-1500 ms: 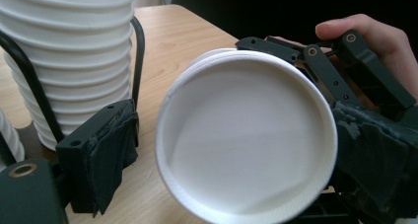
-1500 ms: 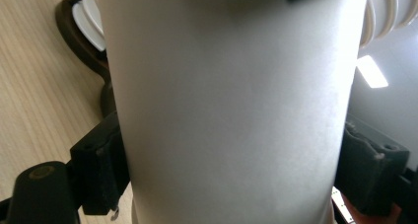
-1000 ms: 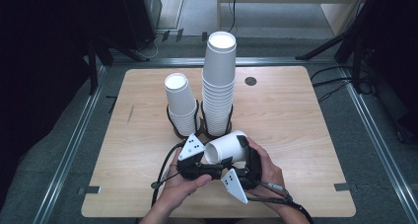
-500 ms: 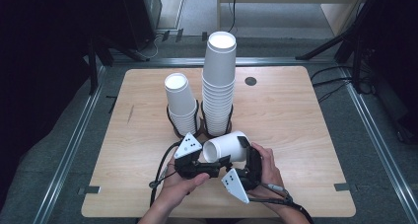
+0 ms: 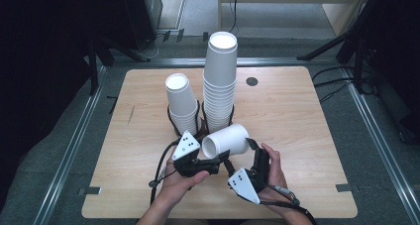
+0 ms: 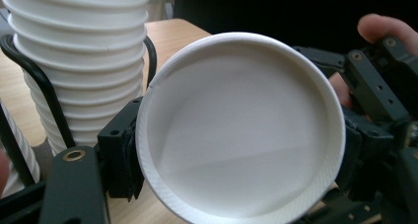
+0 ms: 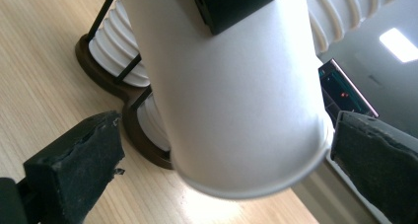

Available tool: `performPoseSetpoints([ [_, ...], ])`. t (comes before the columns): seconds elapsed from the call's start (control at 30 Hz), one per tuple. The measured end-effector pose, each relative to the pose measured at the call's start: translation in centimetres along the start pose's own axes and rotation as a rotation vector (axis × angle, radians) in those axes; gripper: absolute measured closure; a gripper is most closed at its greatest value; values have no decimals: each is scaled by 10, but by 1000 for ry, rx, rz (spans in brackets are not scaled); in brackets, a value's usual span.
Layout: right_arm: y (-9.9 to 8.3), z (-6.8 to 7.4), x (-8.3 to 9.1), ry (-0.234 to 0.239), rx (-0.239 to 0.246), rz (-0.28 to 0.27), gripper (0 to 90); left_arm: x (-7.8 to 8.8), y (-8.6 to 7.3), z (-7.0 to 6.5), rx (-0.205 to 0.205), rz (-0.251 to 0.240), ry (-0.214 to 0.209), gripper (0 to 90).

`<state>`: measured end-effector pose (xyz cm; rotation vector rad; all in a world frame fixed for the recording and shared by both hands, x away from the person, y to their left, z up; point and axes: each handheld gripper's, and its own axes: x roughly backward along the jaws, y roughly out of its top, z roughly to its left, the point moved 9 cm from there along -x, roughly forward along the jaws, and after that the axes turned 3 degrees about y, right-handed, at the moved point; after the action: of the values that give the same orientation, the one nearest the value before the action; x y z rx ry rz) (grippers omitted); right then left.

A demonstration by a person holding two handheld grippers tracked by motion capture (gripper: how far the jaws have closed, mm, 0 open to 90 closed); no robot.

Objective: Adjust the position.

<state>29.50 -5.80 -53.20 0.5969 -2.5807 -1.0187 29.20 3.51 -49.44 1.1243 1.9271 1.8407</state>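
Both forearms come in low over the near edge of the table (image 5: 307, 116), the hands close together. The left gripper (image 5: 214, 161) lies nearly level and is clamped on the rim end of a single paper cup (image 5: 226, 140), one pad pressing its outer wall in the left gripper view. The cup lies on its side above the table, its long axis running from the left gripper toward the right gripper (image 5: 251, 148), open mouth facing the left gripper's camera. The right gripper's jaws have just been opening and now stand wide on either side of the cup's base end, pads clear of it. Just beyond the cup stand the short stack of cups (image 5: 181, 102) and the tall stack (image 5: 220, 79) in a black wire holder (image 7: 130, 103). No readable writing shows on the cups.
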Motion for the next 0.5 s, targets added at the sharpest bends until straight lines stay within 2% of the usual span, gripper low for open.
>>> performPoseSetpoints([
  [0.1, 1, -4, 5, -11, -32, 0, 0, -3, 4, 1, 3, -31, 17, 225],
  [0.2, 0, -11, 10, -15, -90, 3, 0, -4, 7, 1, 6, -51, 14, 224],
  [0.27, -1, -13, 11, -15, -107, 2, 0, -6, 9, -1, -1, -67, 11, 225],
  [0.33, -2, -16, 13, -8, -150, 6, 0, -7, 11, -1, -11, -82, 17, 225],
  [0.37, -3, -17, 15, 3, -200, 10, 6, -7, 11, -2, -12, -87, 18, 225],
  [0.43, -3, -22, 17, -8, -265, 19, 25, -7, 12, -2, -11, -96, 15, 225],
  [0.5, -3, -23, 17, -9, -283, 22, 25, -7, 13, -2, -5, -107, 19, 225],
])
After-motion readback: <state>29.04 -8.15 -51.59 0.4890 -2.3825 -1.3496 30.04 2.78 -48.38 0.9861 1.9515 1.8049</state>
